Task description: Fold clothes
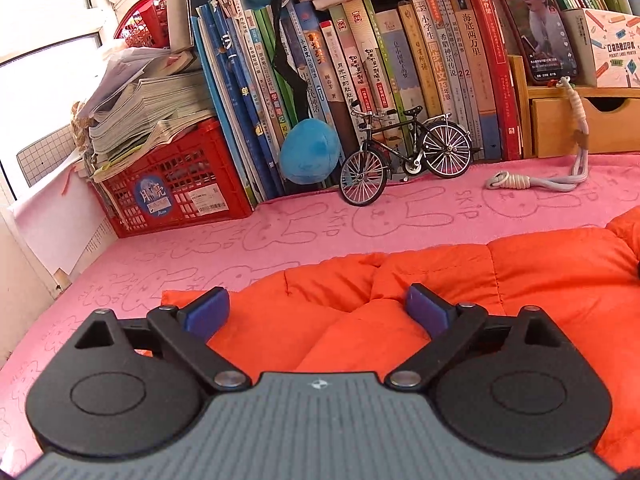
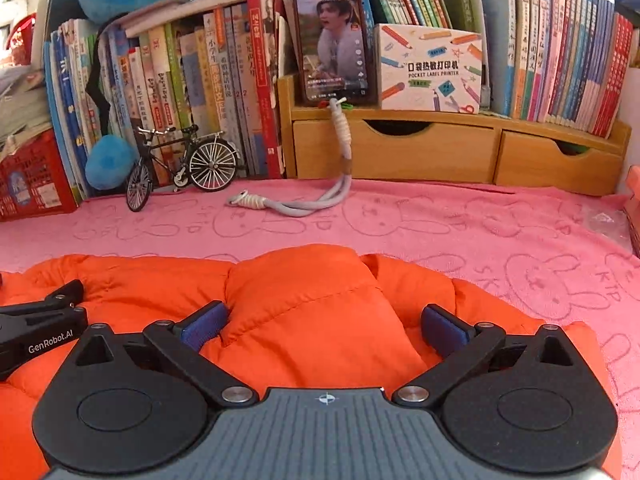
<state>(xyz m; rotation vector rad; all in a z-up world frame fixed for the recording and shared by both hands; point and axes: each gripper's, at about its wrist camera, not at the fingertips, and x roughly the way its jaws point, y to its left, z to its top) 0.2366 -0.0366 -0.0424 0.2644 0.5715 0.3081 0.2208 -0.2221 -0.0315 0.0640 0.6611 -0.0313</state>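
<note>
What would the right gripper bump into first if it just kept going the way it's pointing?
Most likely the orange puffy jacket. The right gripper is open and angled down, with a raised fold of the jacket lying between its fingers. The pink towel lies beyond that. Exact depth is hard to judge.

— What's the surface? A pink bunny-print towel (image 2: 480, 224)
— On it: orange quilted garment (image 2: 304, 312), model bicycle (image 1: 404, 156), looped cord (image 2: 288, 204), red crate (image 1: 176, 188), wooden drawer unit (image 2: 440, 152)
</note>
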